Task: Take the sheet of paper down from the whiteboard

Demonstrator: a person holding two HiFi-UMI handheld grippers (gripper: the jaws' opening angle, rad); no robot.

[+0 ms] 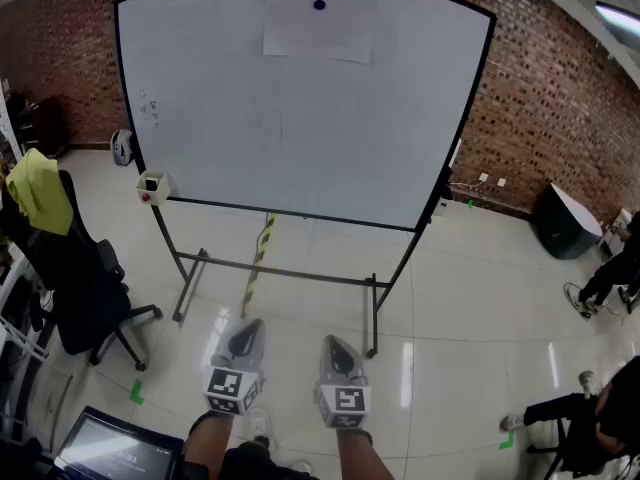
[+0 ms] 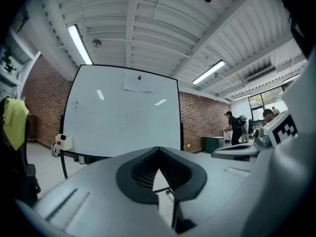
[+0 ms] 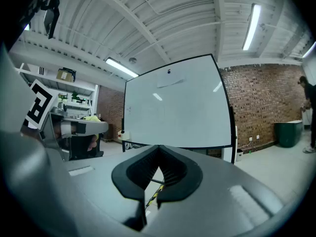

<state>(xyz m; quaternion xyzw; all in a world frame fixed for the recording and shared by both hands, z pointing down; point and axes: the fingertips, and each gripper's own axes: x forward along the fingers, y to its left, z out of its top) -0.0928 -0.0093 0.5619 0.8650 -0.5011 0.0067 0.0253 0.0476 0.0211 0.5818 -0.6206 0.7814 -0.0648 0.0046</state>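
A white sheet of paper (image 1: 320, 30) hangs near the top middle of a wheeled whiteboard (image 1: 250, 138), pinned by a dark round magnet (image 1: 319, 4). The same paper (image 2: 138, 86) shows small in the left gripper view, and the paper (image 3: 170, 82) is far off in the right gripper view. My left gripper (image 1: 244, 337) and right gripper (image 1: 335, 344) are held low and side by side, well short of the board. Both point level at it, shut and with nothing in them.
A black office chair (image 1: 75, 288) with a yellow cloth (image 1: 40, 190) stands at the left. A small eraser box (image 1: 152, 186) hangs on the board's left edge. A yellow-black striped strip (image 1: 257, 258) runs across the floor under the stand. People sit or stand at the right (image 1: 610, 268).
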